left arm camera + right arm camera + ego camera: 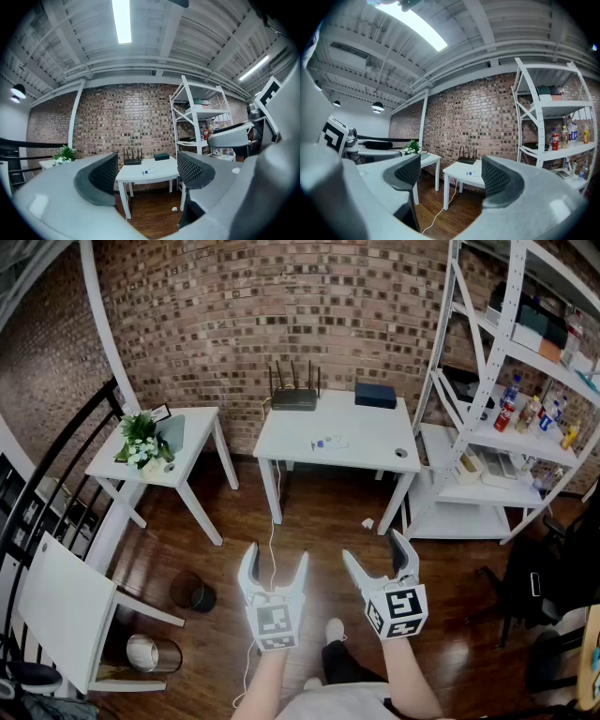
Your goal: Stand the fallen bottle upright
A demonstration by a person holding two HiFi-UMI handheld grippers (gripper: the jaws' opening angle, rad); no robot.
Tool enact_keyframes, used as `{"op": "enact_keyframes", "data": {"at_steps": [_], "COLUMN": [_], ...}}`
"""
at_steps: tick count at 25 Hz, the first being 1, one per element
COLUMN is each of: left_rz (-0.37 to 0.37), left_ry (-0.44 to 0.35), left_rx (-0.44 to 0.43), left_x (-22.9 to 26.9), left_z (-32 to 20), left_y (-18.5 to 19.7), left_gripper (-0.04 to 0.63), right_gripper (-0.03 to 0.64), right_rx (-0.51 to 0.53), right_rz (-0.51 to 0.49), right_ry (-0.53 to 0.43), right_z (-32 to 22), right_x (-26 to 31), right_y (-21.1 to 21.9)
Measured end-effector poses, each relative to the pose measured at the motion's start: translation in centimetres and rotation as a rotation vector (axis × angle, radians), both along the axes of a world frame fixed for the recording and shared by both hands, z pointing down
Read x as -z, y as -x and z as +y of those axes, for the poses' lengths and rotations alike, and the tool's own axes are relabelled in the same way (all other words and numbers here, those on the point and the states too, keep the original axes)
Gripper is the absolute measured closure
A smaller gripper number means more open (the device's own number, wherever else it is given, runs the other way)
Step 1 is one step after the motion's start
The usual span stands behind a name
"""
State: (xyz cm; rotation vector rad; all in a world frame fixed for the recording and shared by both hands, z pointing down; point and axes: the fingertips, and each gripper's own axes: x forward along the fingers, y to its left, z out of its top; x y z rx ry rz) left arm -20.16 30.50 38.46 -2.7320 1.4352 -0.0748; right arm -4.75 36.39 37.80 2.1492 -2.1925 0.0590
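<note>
A small clear bottle with a blue cap (329,442) lies on its side near the middle of the white table (375,442); it also shows far off as the bottle (150,171) in the left gripper view and the bottle (474,174) in the right gripper view. Both grippers hang low in the head view, well short of the table and over the wooden floor. My left gripper (273,563) is open with nothing between its jaws. My right gripper (380,555) is open wide and empty too. Both point level toward the table.
A black router (294,397) and a dark box (375,395) sit at the table's back edge. A white metal shelf unit (511,381) with bottles stands right of it. A smaller side table with flowers (143,442) is on the left, a white chair (66,610) and bins nearer left.
</note>
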Motion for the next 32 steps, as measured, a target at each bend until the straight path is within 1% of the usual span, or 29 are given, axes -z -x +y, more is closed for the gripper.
{"op": "enact_keyframes", "data": {"at_steps": [4,5,7,9,12,15,19,22,24,27,29,32], "left_rz": [-0.013,-0.024,-0.045,-0.047,-0.03,-0.027,-0.032,-0.034,-0.018,0.01,0.021,0.033], "left_ry": [-0.023,-0.034,-0.058,-0.067,-0.048,-0.011,0.047,0.052,0.054,0.074,0.071,0.041], "left_rx": [-0.027,-0.023,-0.011,-0.003,0.014,0.025,0.016,-0.003,-0.017,-0.046,-0.061,-0.073], "left_x": [1.0,1.2,1.8,2.3,1.9,0.1,-2.1,-3.7,-5.0,-6.6,-6.1,-3.8], "left_z": [-5.3,-6.7,-9.6,-12.5,-15.9,-18.4,-21.7,-25.4,-29.0,-35.3,-39.9,-46.9], "left_y": [-4.6,-5.5,-7.1,-8.7,-10.5,-12.0,-14.0,-15.6,-16.6,-18.3,-19.3,-20.6], "left_gripper": [0.19,0.19,0.19,0.19,0.19,0.206,0.215,0.216,0.216,0.216,0.216,0.216], "right_gripper": [0.241,0.257,0.267,0.276,0.278,0.283,0.284,0.284,0.284,0.284,0.285,0.292], "right_rx": [0.022,0.036,0.055,0.065,0.082,0.082,0.097,0.115,0.117,0.127,0.152,0.192], "right_rz": [-0.005,-0.004,-0.012,-0.02,-0.017,-0.029,-0.025,-0.026,-0.027,-0.017,0.012,0.063], "right_ry": [-0.017,-0.018,-0.024,-0.033,-0.02,0.014,0.083,0.08,0.071,0.08,0.08,0.047], "right_z": [-6.6,-8.3,-11.7,-14.7,-17.8,-20.2,-23.4,-26.8,-29.9,-35.9,-40.6,-47.5], "right_x": [0.8,1.0,1.3,1.8,1.4,-0.5,-3.1,-4.4,-5.4,-6.5,-5.9,-3.2], "right_y": [-4.0,-4.7,-6.1,-7.6,-9.5,-11.8,-13.6,-14.4,-15.2,-16.1,-16.2,-16.4]}}
